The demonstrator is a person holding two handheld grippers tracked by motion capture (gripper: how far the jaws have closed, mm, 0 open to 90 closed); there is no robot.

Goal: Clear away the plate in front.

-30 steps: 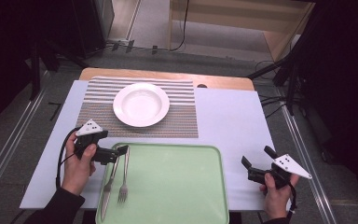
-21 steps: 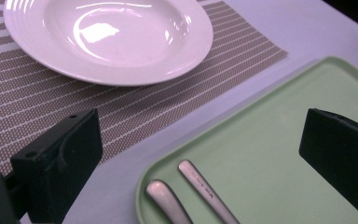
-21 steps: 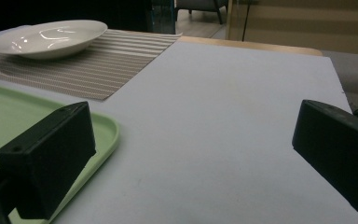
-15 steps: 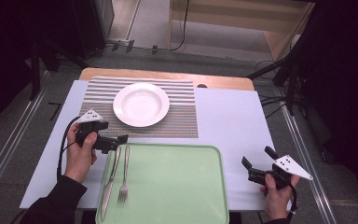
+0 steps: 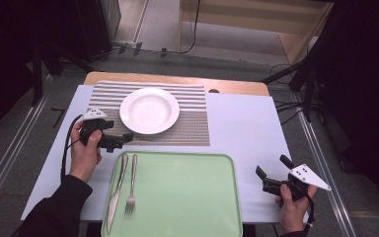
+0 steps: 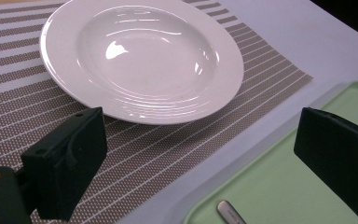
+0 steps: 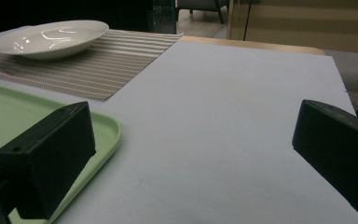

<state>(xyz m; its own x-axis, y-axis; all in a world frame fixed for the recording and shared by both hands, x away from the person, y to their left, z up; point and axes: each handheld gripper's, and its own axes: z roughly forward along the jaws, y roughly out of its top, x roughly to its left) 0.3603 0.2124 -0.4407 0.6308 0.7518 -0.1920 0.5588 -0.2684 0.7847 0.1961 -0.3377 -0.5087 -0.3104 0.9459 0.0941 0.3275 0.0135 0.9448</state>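
1. The left gripper (image 5: 120, 140) hovers with jaws spread wide and empty over the striped placemat (image 5: 187, 131), just beside the white plate (image 5: 149, 110).
2. The knife (image 5: 116, 191) and fork (image 5: 132, 183) lie side by side on the green tray (image 5: 187, 197), near its left edge.
3. The right gripper (image 5: 269, 174), also agape and empty, sits right of the tray above the pale blue table cover (image 5: 242, 128).
4. The surrounding room is dark.

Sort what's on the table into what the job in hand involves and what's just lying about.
In the job:
left gripper, jaws open, empty
knife
fork
green tray

Lying about:
white plate
striped placemat
right gripper, open, off to the side
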